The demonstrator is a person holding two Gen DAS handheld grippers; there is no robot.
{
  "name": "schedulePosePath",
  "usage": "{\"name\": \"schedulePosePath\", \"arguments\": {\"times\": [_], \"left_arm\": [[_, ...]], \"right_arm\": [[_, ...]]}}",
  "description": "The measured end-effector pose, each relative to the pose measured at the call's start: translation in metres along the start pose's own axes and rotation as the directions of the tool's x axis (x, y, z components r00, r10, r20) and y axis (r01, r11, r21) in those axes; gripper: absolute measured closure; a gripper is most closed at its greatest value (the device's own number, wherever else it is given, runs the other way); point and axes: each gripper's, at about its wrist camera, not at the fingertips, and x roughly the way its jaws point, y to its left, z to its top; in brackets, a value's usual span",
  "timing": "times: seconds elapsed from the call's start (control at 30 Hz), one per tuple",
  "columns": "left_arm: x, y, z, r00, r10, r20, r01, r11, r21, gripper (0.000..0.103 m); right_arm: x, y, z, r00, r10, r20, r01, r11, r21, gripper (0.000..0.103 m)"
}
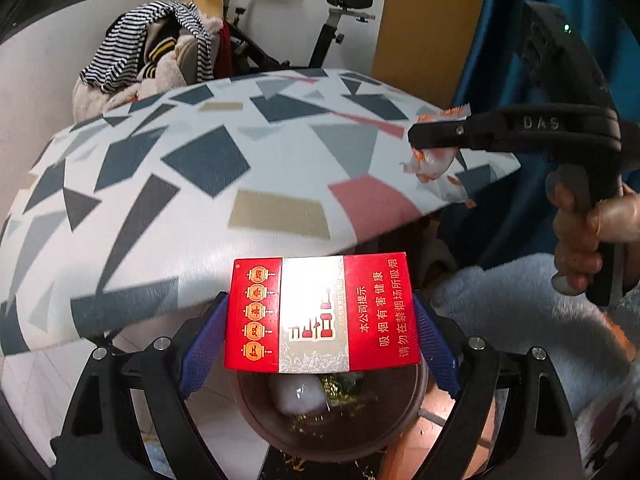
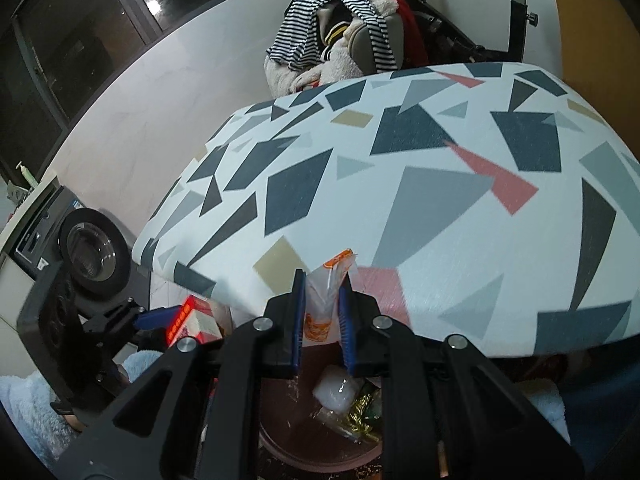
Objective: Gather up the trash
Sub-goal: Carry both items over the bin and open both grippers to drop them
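Red-and-silver cigarette pack (image 1: 322, 314) sits squeezed between the blue pads of the left tongs (image 1: 320, 328), jaws spread wide to span its width; just below and behind it, seen under the pack, is the brown bin (image 1: 328, 420) with a white lump and gold foil already inside; the pack looks to hang over the near rim, so I would carry it toward the bin's middle before letting go, since a drop at the rim could tip the flat pack onto the floor; right tongs (image 2: 322, 320) are pinched narrow on a clear wrapper (image 2: 326, 292) with orange print, also above the bin; being light and limp, the wrapper may cling to a pad, so opening fully and low over the mouth seems wise; releasing one hand at a time would keep the tongs from bumping; farther off, the patterned counter (image 1: 200, 168) shows bare in both views; beyond it, striped clothes (image 1: 152, 52) and an exercise bike (image 1: 332, 20).
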Motion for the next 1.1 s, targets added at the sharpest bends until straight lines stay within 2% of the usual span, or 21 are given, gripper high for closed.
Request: {"name": "schedulePosePath", "arguments": {"times": [0.2,0.23,0.37,0.6,0.73,0.83,1.1], "left_arm": [[0.003,0.001,-0.007,0.999,-0.046,-0.019,0.046,0.999,-0.009,0.016],[0.003,0.002,-0.006,0.998,-0.058,-0.02,0.057,0.998,-0.017,0.012],[-0.006,0.012,-0.003,0.999,-0.045,0.023,0.047,0.997,-0.068,0.009],[-0.035,0.037,0.001,0.993,0.052,0.104,-0.034,0.985,-0.167,0.009],[-0.05,0.053,0.004,0.985,0.116,0.126,-0.09,0.976,-0.197,0.008],[-0.055,0.063,0.003,0.979,0.164,0.124,-0.137,0.969,-0.205,0.008],[-0.062,0.079,-0.005,0.972,0.207,0.114,-0.176,0.956,-0.234,0.007]], "right_arm": [[0.003,0.004,-0.011,1.0,-0.003,-0.019,0.003,1.0,0.001,0.084],[0.004,0.005,-0.013,1.0,-0.005,-0.026,0.005,1.0,-0.001,0.084],[0.007,0.008,-0.02,0.999,-0.009,-0.049,0.008,1.0,-0.013,0.084],[0.02,0.013,-0.033,0.994,-0.011,-0.106,0.007,0.999,-0.039,0.084],[0.036,0.02,-0.045,0.986,-0.006,-0.169,-0.005,0.998,-0.064,0.084],[0.05,0.024,-0.054,0.976,0.01,-0.219,-0.025,0.997,-0.067,0.084],[0.082,0.037,-0.079,0.944,-0.003,-0.329,-0.035,0.993,-0.109,0.084]]}}
